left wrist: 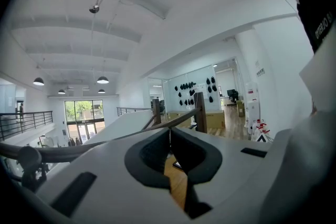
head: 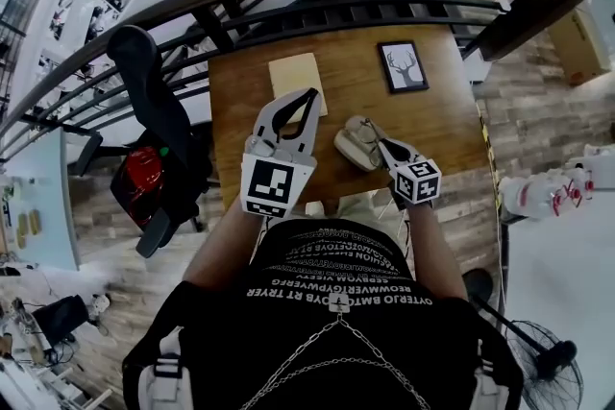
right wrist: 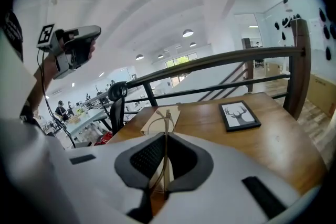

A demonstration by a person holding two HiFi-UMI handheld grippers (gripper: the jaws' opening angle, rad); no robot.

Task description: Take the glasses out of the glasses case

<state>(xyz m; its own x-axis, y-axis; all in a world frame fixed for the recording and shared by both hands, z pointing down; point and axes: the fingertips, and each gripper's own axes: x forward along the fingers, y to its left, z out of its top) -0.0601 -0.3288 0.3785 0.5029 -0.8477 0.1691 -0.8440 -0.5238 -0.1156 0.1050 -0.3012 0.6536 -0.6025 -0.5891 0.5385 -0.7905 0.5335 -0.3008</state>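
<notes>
Right gripper view: my right tongs [right wrist: 166, 136] closed tight on thin wire glasses [right wrist: 164, 113], held near case [head: 354, 147] on counter [head: 432, 110]. Left tongs [left wrist: 169, 131] closed, empty. Frame looked light, springy, fragile; I'd grip temple, never lens.

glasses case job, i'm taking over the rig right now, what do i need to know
Left gripper: shut, empty, above the table.
Right gripper: shut on the glasses, thin frame between the jaws.
Glasses case: on the table, at the right gripper's tips.
Done: glasses gripped.
To do: lift them clear of the case, then probably set them down.
</notes>
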